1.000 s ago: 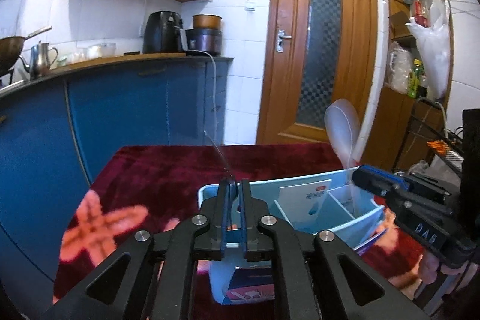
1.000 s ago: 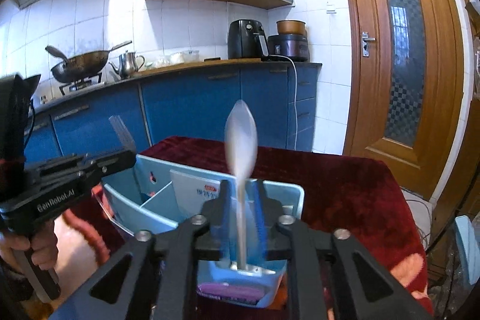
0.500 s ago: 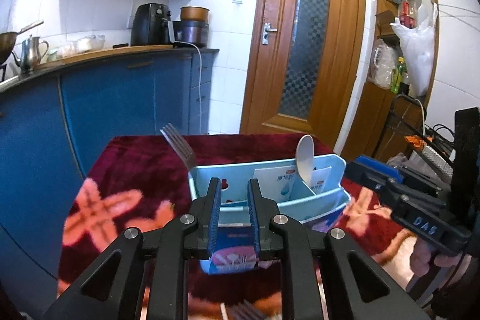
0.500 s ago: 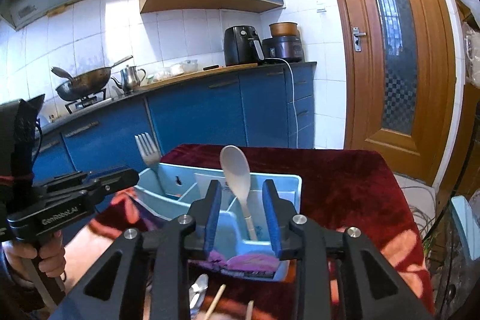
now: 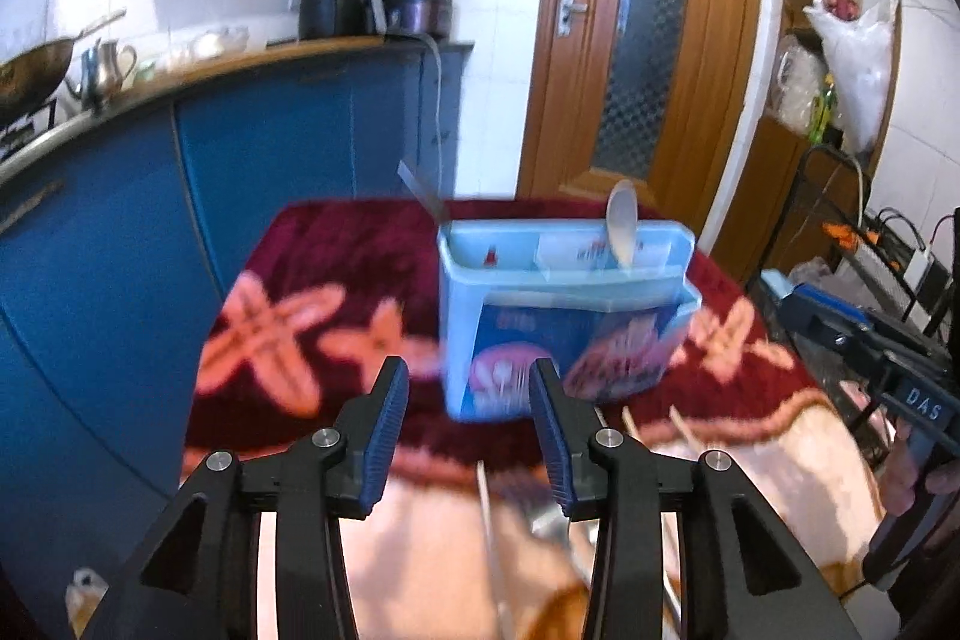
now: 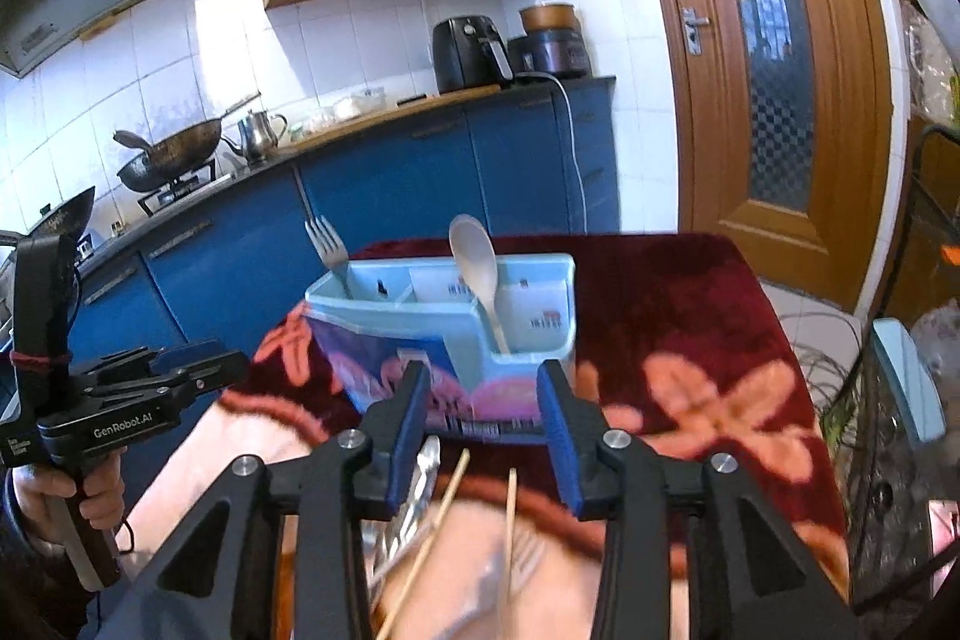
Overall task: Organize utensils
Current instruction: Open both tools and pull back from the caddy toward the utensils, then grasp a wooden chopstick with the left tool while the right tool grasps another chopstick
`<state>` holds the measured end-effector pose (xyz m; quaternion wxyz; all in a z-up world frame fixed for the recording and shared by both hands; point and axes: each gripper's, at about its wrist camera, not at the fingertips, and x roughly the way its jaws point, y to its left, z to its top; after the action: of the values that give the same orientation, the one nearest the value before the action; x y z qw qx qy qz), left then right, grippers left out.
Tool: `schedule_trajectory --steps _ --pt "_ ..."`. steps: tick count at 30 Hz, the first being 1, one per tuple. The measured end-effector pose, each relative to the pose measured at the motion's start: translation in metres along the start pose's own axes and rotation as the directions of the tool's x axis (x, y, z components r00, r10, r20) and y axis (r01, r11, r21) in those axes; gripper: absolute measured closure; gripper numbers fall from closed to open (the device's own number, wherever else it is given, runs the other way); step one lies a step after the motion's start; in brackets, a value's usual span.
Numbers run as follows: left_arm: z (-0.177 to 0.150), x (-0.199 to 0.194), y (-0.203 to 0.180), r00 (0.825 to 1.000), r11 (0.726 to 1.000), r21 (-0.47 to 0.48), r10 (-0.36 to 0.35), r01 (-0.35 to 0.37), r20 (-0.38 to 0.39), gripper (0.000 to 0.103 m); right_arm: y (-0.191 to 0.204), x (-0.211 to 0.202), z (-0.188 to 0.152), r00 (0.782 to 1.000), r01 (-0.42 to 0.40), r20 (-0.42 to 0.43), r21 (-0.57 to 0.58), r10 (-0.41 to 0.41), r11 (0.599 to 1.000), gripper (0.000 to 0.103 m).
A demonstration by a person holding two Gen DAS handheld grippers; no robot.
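Now the fork (image 6: 327,244) and spoon (image 6: 477,274) stand in the blue caddy (image 6: 528,340). Both grippers, left (image 5: 469,421) and right (image 6: 483,418), have just been opening and hold nothing. Next, reach low and slowly for one chopstick (image 6: 509,520).

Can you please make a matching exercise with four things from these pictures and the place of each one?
Things:
1. fork
2. white spoon
3. chopsticks
4. wok

Places:
A. on the stove at the counter
B. lying on the cloth before the holder
C. standing in the holder's left end
D. standing in the holder's front right compartment

Pairs: 1-C, 2-D, 3-B, 4-A
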<state>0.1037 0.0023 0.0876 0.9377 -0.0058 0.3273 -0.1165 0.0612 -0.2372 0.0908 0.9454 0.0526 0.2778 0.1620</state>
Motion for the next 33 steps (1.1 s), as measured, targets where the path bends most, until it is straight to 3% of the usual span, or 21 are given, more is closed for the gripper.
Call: schedule_trajectory --steps 5,12,24,30,33 --pt "-0.024 0.006 0.003 0.994 0.999 -0.034 -0.002 -0.002 -0.105 0.056 -0.005 0.003 -0.023 0.994 0.01 -0.106 0.012 -0.009 1.0 0.058" --pt "-0.053 0.025 0.004 0.975 0.999 -0.04 0.008 -0.017 -0.223 0.056 -0.013 0.018 -0.054 0.966 0.02 -0.258 0.044 -0.008 0.999 0.054" --pt "-0.072 0.047 -0.003 0.937 1.0 0.019 0.026 -0.021 -0.348 0.056 -0.014 0.036 -0.073 0.918 0.03 -0.396 0.01 -0.023 1.0 0.053" --pt "-0.072 0.057 -0.007 0.916 0.999 0.049 0.021 -0.001 -0.401 0.056 -0.008 0.043 -0.074 0.892 0.01 -0.451 -0.04 -0.027 0.999 0.083" --pt "-0.071 0.059 -0.008 0.907 0.998 0.061 0.022 0.004 -0.421 0.056 -0.006 0.047 -0.072 0.882 -0.001 -0.47 -0.05 -0.023 0.999 0.088"
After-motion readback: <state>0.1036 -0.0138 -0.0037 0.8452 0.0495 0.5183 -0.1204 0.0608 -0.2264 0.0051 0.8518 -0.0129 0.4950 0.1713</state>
